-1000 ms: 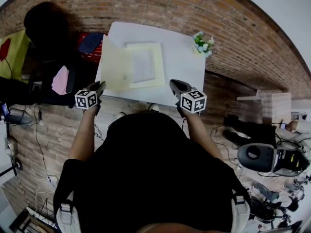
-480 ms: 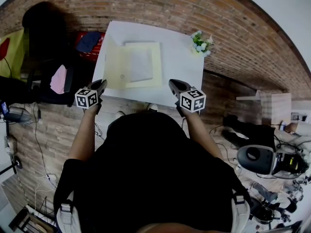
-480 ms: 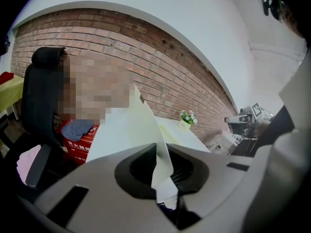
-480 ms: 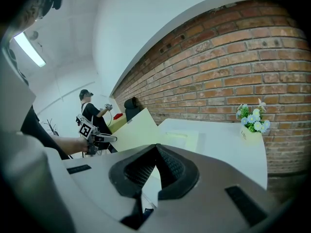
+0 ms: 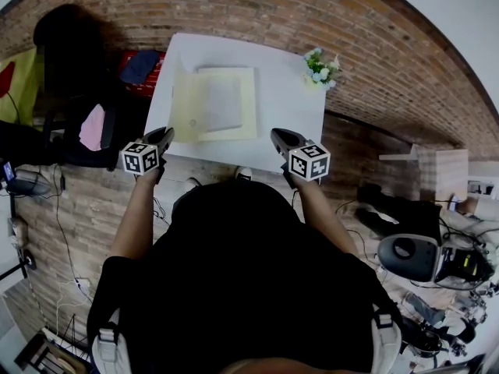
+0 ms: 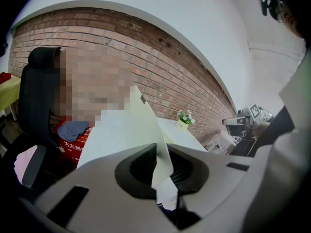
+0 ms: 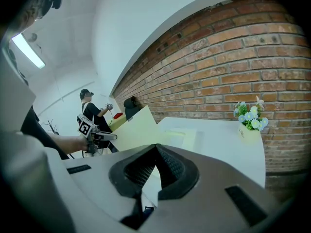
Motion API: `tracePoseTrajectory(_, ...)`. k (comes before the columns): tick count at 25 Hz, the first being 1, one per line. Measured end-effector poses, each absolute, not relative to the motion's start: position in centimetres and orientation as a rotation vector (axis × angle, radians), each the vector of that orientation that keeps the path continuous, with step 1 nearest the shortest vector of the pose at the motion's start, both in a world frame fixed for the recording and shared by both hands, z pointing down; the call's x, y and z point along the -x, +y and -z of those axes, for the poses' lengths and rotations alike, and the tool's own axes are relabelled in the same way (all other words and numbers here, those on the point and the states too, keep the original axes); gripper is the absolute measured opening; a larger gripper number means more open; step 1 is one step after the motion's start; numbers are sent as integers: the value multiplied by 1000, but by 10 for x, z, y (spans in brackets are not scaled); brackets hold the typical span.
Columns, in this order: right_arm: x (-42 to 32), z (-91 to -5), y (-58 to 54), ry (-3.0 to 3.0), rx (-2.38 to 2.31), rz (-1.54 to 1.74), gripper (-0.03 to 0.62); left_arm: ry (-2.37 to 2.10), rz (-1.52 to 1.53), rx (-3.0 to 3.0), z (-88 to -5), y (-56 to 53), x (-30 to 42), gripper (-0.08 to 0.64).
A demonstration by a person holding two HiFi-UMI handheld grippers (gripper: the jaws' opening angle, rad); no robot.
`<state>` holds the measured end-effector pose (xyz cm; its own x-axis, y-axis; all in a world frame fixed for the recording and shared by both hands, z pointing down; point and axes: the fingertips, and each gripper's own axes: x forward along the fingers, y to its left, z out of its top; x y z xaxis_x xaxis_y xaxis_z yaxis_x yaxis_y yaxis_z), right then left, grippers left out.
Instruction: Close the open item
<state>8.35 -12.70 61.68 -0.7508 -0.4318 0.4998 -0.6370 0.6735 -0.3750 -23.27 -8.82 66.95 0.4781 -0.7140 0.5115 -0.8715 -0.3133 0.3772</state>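
A pale yellow folder lies open on the white table, with a sheet of paper on its right half. Its left cover stands lifted and tilted over the pages. My left gripper is at the table's front left corner, shut on that cover. In the left gripper view the cover runs up from between the jaws of the left gripper. My right gripper hovers at the front right edge, shut with nothing in it. The right gripper view shows the right gripper and the raised cover.
A small pot of flowers stands at the table's far right corner. Left of the table are a black chair, a red box with a blue cloth and a pink cloth. Equipment sits on the floor at right.
The left cover has swung higher and further over the pages, so it looks narrower from above. My left gripper has shifted slightly toward the table with it. The right gripper has hardly moved.
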Motion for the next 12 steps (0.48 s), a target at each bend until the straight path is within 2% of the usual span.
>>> tracePoseTrajectory(12, -95, -619, -133, -2522, -831, -762, 20, -1267, -333, -2141, -667, -99, 203, 41)
